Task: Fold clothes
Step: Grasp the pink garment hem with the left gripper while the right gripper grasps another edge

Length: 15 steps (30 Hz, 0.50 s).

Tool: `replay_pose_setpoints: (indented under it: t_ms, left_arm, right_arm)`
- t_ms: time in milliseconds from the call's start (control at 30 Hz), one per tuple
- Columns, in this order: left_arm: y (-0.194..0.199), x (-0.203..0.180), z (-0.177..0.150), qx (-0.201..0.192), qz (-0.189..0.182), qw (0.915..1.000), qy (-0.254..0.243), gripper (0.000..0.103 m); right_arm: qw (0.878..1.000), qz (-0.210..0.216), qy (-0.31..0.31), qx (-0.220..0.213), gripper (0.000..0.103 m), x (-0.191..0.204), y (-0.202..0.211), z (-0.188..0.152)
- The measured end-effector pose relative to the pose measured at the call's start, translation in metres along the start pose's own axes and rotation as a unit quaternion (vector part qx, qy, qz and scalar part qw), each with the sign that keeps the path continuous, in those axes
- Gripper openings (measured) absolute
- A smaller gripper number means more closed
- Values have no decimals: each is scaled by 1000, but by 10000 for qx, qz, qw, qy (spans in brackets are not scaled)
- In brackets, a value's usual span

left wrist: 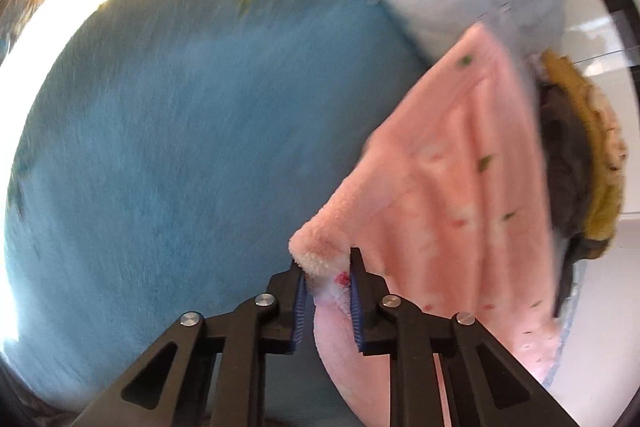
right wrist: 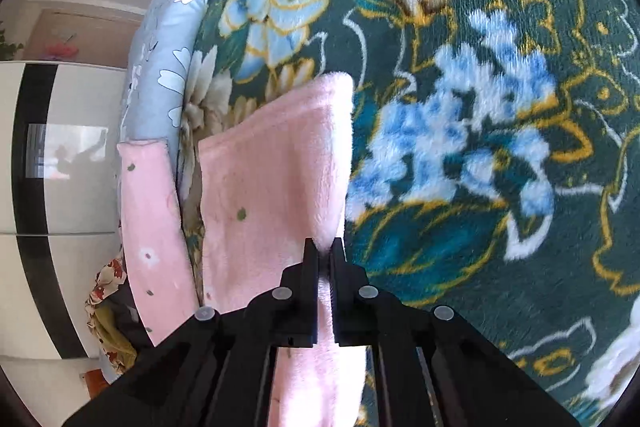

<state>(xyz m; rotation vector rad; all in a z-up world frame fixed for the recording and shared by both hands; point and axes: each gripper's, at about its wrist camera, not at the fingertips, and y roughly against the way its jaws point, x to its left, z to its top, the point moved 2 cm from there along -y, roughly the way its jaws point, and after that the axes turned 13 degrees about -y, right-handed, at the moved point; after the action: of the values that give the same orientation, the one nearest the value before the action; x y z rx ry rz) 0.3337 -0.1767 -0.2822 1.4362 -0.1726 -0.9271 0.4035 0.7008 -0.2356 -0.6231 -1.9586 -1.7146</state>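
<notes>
Both the left hand-held gripper [left wrist: 328, 267] and right hand-held gripper [right wrist: 325, 251] clamp edges of the pink garment [right wrist: 272, 163] above the bed's floral blanket [right wrist: 480, 107].

Pink fleece garment [left wrist: 452, 163], soft plush w/ small green, red & white specks scattered over it. In the left wrist view it hangs taut as a broad sheet w/ lengthwise creases, one fuzzy corner rolled over at the bottom, paler inner side showing there. In the right wrist view [right wrist: 276, 179] it's doubled lengthwise, folded edge running along its right side, top corner rounded & standing up. A second narrower strip of same fabric lies just left (sleeve or leg, can't tell), apart from the main panel by a gap. Lower part droops out of view.
</notes>
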Motion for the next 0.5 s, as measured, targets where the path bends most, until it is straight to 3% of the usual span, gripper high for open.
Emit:
replay_pose_setpoints:
  t_ms: [167, 300, 367, 433, 500]
  left_arm:
    - [68, -26, 30, -792, -541, 9935, -609, 19]
    - [75, -12, 15, -780, -277, 9905, -1097, 19]
    - [55, 14, 0, -548, -32, 9927, -1072, 19]
    - [33, 35, -2, -293, 104, 9971, -697, 19]
    - [20, 52, -5, -175, 124, 9992, -344, 19]
  right_arm:
    - [9960, 472, 738, -176, 3, 23, 47, -15]
    - [9896, 714, 1188, -385, 2, 21, 89, -26]
    - [9927, 329, 1111, -323, 2, -4, 83, -26]
    - [9960, -207, 850, -197, 2, -39, 68, -25]
    - [9977, -344, 556, -154, 2, -62, 62, -26]
